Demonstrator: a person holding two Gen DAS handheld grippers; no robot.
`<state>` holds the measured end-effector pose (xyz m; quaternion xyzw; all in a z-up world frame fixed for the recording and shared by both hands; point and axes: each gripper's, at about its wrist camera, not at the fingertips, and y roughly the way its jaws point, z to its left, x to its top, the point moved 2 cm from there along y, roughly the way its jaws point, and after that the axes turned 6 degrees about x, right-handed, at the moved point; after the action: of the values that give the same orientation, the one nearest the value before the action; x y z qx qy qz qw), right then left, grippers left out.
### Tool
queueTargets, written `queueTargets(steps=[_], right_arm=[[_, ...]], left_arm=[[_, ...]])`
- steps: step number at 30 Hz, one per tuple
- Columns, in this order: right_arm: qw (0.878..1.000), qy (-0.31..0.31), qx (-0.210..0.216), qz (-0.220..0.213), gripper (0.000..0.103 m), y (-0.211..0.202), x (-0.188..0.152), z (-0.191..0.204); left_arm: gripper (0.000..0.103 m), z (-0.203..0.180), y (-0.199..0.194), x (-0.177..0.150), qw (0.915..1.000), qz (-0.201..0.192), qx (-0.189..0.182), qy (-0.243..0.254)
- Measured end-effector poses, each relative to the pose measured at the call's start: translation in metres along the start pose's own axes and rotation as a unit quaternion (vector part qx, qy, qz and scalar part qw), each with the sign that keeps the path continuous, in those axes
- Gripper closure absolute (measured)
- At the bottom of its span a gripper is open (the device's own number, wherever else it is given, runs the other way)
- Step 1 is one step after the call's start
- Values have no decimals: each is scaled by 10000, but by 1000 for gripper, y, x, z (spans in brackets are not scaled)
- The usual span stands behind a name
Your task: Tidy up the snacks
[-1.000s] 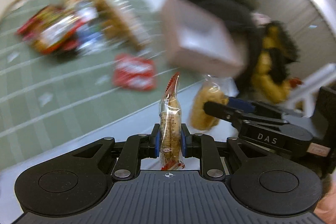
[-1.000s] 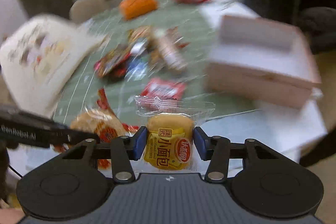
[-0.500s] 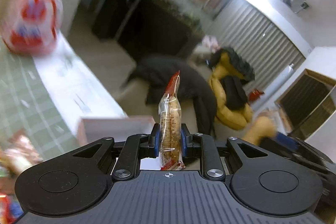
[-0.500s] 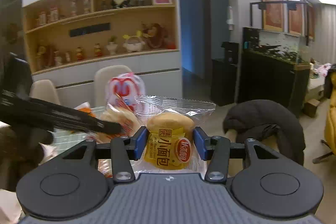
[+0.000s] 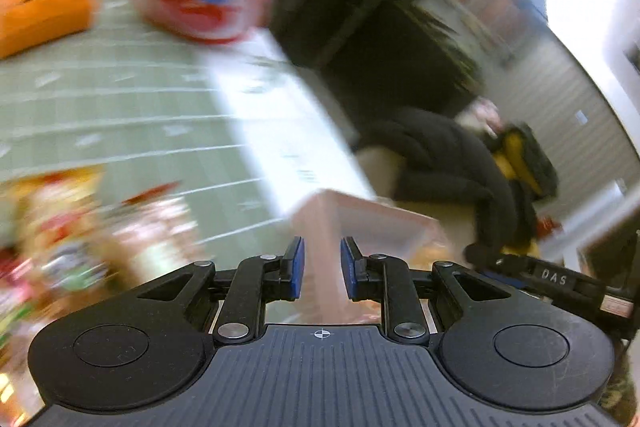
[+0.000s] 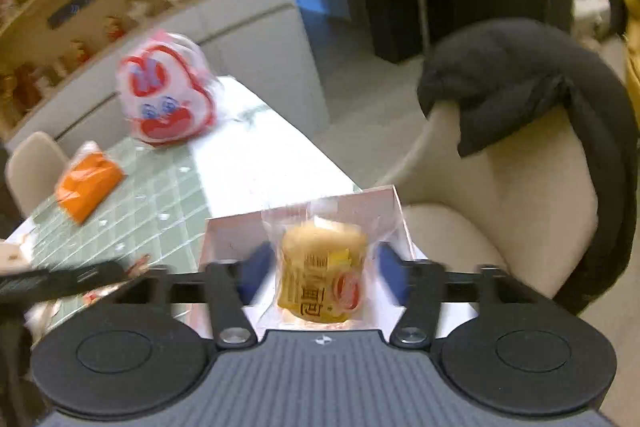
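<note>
- Wrapped bun sits loose between the right gripper fingers, just opened wide, over the pink box.
- Left gripper fingers stand narrowly apart, empty, above that box on the desk.

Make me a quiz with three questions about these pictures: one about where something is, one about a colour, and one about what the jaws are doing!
1. Where is the bun?
A. over the box
B. on the chair
C. on the shelf

2. What colour is the packet on the green cloth?
A. blue
B. orange
C. black

3. How do the right gripper jaws stand?
A. squeezing the bun
B. apart, off the bun
C. shut on nothing

Answers:
1. A: the box shows right behind the bun.
2. B: the packet is plainly orange.
3. B: the jaws have just been opening, and gaps show on both sides of the bun.
</note>
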<state>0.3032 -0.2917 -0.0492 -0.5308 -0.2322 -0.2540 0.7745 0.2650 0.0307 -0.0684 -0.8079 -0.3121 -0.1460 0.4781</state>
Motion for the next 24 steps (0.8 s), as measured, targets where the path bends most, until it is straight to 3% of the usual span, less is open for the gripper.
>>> queueTargets(steps=[2,7,11,16,19,20,24], right_arm=[[9999,-103,25,7,24,12,-5,13],[9932,-958,593,283,24,35,-21,81],[9753,-1846,1036,633,23,61,-50,150],[9590,-2205,1432,1056,25,93,-83,202],[9615,-2114,1273,1213,34,102,-98,202],[9619,-2056,1251,1295,42,104,-103,201],[9559,-2005,1461,1570,61,92,-123,199]], left_arm=[[80,32,-15,-7,9987,-29,342,-370],[80,89,-37,-34,9902,205,1127,-802],[80,107,-55,-54,9881,339,1094,-1022],[80,119,-80,-74,9876,304,1026,-1147],[80,120,-94,-88,9884,270,1013,-1099],[80,120,-99,-94,9884,258,1025,-1092],[80,122,-113,-115,9870,232,1042,-1202]])
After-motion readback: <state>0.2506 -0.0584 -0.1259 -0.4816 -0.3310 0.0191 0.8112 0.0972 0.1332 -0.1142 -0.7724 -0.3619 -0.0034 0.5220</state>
